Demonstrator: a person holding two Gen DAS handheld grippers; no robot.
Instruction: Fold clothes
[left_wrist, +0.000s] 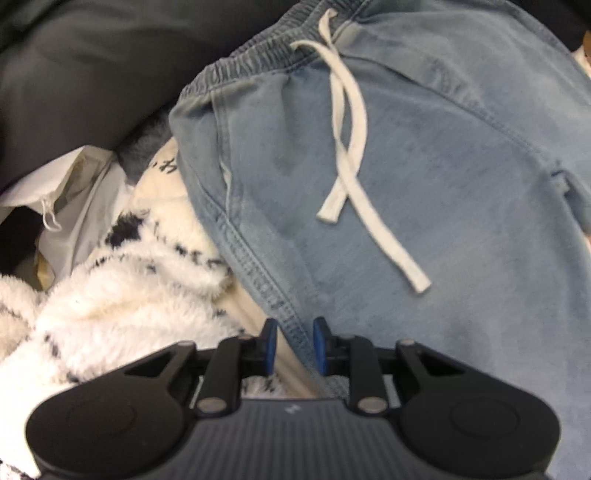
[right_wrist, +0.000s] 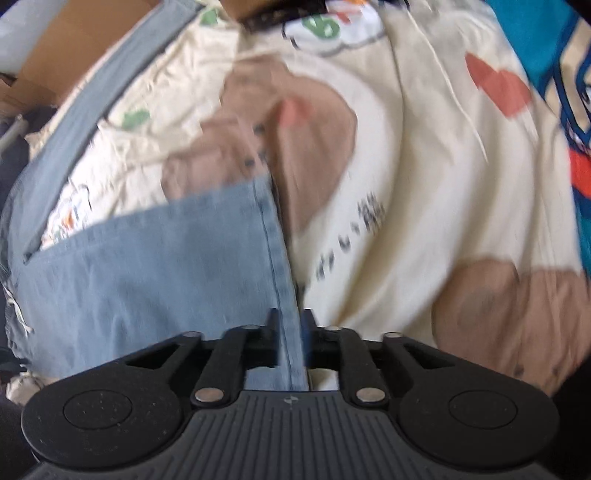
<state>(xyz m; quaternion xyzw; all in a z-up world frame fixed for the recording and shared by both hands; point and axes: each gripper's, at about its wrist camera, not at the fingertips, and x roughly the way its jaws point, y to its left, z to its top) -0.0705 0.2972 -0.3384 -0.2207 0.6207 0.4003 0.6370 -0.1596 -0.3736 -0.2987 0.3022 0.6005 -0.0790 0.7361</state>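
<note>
Both claws, left claw (left_wrist: 294, 343) and right claw (right_wrist: 291, 341), are loosely straddling the denim pants (left_wrist: 424, 184) seam; pulling may be slipping it

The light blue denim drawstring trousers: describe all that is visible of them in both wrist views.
The light blue denim trousers are soft, washed and lie spread flat. Their gathered elastic waistband carries a white drawstring whose two loose ends cross on the front. A double-stitched side seam runs into the left gripper, between its blue pads. In the right wrist view a hemmed edge lies over a cream printed sheet and passes between the right gripper fingers. The frames do not settle whether either gripper pinches.
</note>
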